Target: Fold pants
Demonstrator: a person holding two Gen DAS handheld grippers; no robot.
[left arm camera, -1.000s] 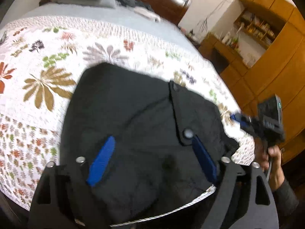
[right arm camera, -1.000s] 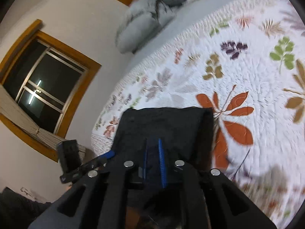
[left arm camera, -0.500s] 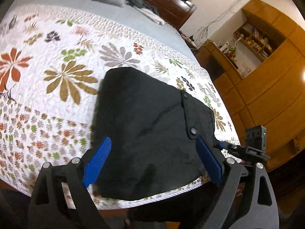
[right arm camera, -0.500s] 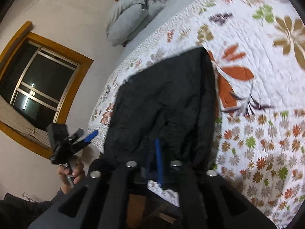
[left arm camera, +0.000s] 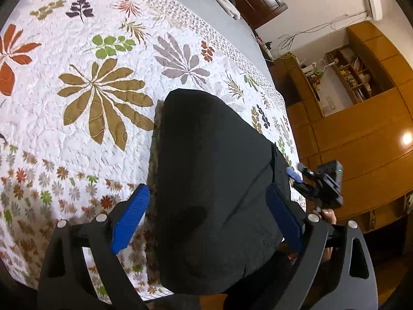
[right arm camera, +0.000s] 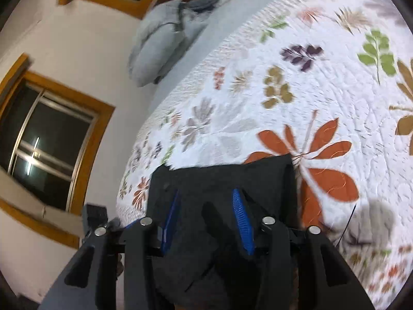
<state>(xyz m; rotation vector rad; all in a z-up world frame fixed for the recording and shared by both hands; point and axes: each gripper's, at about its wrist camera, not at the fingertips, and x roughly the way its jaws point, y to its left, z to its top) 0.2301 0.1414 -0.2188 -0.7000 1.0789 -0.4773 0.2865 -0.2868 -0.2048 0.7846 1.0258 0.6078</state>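
The black pants [left arm camera: 211, 186] lie folded in a compact bundle on the floral quilt [left arm camera: 77, 51] at the bed's near edge. My left gripper [left arm camera: 206, 217] is open and empty, held above the bundle with one blue pad on each side. My right gripper [right arm camera: 206, 219] is open above the pants [right arm camera: 222, 180] in the right wrist view, with nothing between its blue pads [right arm camera: 241, 219]. The right gripper also shows in the left wrist view [left arm camera: 320, 183], at the bundle's right edge.
Grey pillows [right arm camera: 160, 41] lie at the head of the bed. A window [right arm camera: 44, 134] is in the wall beside the bed. Wooden cabinets and shelves [left arm camera: 361, 82] stand past the bed's right side. The quilt stretches far beyond the pants.
My right gripper was shut on the pants edge and is now open. My left gripper stayed open and rose back from the bundle. The pants now lie flatter on the quilt.
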